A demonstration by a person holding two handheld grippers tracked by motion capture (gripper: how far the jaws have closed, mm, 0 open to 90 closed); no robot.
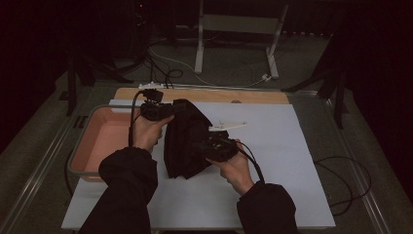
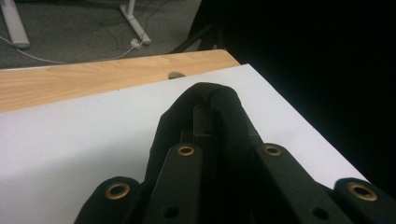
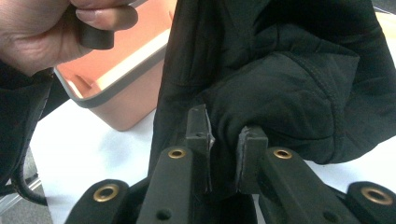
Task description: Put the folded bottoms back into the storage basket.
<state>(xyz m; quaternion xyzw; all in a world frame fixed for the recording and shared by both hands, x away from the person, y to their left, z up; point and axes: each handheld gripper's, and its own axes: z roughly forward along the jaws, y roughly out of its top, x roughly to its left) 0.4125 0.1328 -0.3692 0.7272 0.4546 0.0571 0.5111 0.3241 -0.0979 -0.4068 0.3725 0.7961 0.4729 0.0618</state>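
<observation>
A black garment (image 1: 185, 139) hangs bunched over the white sheet (image 1: 272, 146), held up between both grippers. My left gripper (image 1: 168, 111) is shut on its upper far edge; in the left gripper view the black cloth (image 2: 212, 100) wraps over the jaws and hides the tips. My right gripper (image 1: 207, 144) is shut on a fold at the garment's right side. The right gripper view shows that fold of cloth (image 3: 280, 88) pinched between the two pads (image 3: 250, 140), with the garment draping away above.
A salmon-pink bin (image 1: 100, 141) with a grey rim stands at the table's left, close to the left hand; it also shows behind the garment (image 3: 126, 88). A wooden board (image 1: 204, 95) lies under the sheet's far edge. Cables trail on the floor beyond.
</observation>
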